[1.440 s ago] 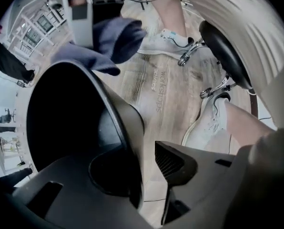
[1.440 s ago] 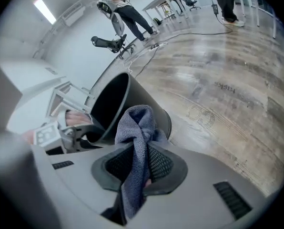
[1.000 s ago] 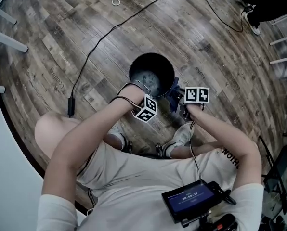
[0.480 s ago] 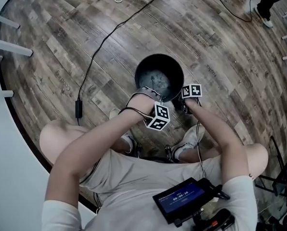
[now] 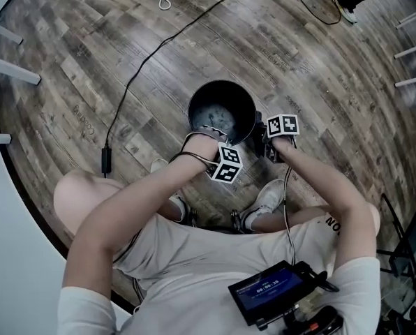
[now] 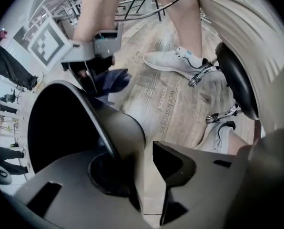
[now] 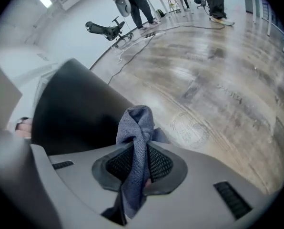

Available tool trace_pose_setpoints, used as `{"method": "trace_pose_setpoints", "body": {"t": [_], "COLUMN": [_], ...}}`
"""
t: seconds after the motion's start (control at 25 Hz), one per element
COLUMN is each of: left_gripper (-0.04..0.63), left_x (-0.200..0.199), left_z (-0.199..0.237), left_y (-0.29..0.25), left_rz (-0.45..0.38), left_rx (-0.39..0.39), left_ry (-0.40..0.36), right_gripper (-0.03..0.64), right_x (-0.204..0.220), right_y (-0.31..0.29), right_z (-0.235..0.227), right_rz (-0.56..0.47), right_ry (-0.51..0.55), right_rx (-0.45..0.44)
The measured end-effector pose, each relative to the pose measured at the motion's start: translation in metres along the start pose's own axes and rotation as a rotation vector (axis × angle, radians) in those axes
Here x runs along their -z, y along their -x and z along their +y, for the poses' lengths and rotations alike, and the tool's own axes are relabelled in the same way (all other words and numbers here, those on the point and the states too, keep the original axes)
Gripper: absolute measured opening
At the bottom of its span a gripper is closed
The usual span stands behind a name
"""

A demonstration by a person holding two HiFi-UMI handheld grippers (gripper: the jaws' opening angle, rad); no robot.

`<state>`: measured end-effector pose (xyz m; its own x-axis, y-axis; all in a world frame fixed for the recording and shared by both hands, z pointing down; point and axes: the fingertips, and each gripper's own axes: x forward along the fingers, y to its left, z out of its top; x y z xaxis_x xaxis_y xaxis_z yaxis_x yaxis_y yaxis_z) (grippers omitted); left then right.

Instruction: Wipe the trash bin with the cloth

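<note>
Tipping looks the main risk. On the grained plank floor (image 5: 89,61) the bin (image 5: 201,96), a round, tapered black drum with smooth dull walls, stands free. The left gripper (image 6: 141,161) has just been opening: its fingers stand apart astride the rim without clamping it, so a hard rub could shove the bin over. The right gripper (image 7: 139,161) has its fingers pinched on the cloth (image 7: 137,123), a soft blue-grey woven bunch close to the outer wall. A loose fold might slip free.

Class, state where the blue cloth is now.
Right gripper view: the cloth is pinched in the right gripper, beside the outer wall of the trash bin.
</note>
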<state>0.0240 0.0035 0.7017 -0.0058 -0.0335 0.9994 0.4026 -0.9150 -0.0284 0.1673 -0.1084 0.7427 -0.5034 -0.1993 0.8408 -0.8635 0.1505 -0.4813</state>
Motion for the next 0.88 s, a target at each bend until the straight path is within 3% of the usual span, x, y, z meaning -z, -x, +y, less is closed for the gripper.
{"method": "trace_pose_setpoints", "body": {"t": [0.24,0.4,0.48,0.72,0.88], "left_gripper": [0.141,0.117,0.050,0.049,0.049], "left_x": [0.006,0.011,0.008,0.009,0.005], "left_z": [0.002,0.002,0.004,0.002,0.004], "left_y": [0.006,-0.001,0.000,-0.001,-0.002], "left_rz": [0.000,0.062,0.049,0.019,0.010], "left_rx": [-0.035,-0.096,-0.096,-0.072,-0.067], "left_ry": [0.021,-0.063,-0.071,-0.110,-0.111], "right_gripper": [0.061,0.063,0.061,0.061,0.061], "right_x": [0.005,0.009,0.007,0.017,0.035], "right_y": [0.099,0.106,0.094,0.031,-0.024], "right_z": [0.058,0.091,0.099,0.075,0.039], "right_rz": [-0.024,-0.044,-0.046,0.025,0.080], "right_ry": [0.076,0.125,0.175,0.203,0.139], "right_rx": [-0.198,-0.275,-0.270,-0.208,-0.170]}}
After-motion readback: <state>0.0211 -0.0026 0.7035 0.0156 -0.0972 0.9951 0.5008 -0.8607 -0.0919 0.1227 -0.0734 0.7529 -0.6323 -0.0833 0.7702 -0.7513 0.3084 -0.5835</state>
